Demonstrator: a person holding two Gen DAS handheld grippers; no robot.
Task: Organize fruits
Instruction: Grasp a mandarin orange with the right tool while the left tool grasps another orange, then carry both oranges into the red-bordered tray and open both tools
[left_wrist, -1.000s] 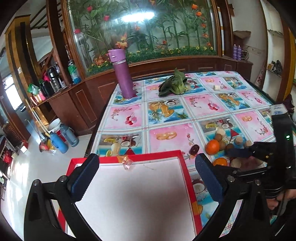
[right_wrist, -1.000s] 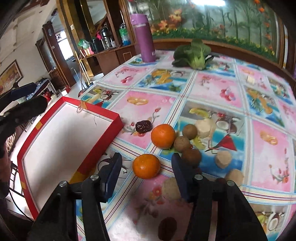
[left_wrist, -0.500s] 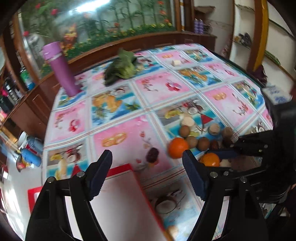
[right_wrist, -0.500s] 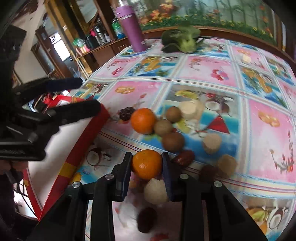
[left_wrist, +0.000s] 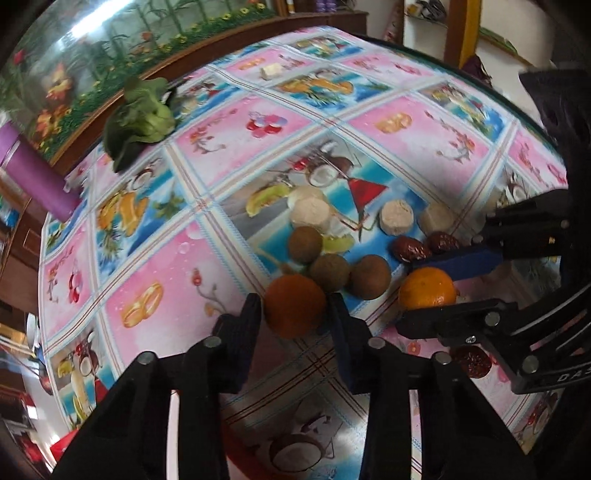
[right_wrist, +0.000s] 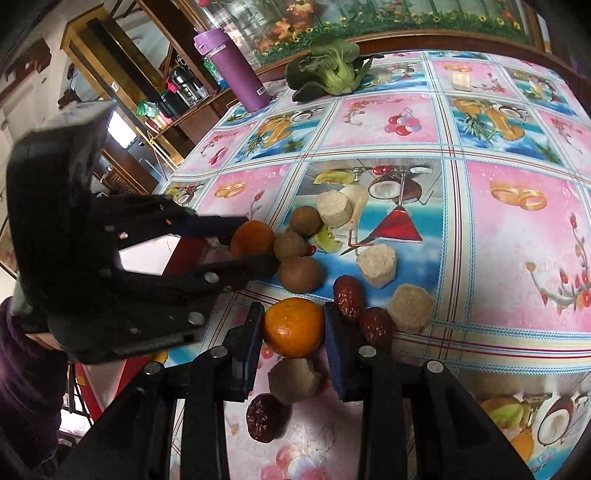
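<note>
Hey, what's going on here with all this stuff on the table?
A person holds a two-finger gripper in each hand, sorting fruit on a patterned tablecloth. The left gripper brackets one orange; the right gripper brackets a second orange. Kiwis, red dates and pale round cakes lie around them.

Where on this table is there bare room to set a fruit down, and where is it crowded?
Free: the tablecloth right of the fruit pile, and the stretch between the purple bottle, the leafy greens and the pile. Crowded: around both oranges, where kiwis, dates, beige cakes and both tongs cluster.
</note>
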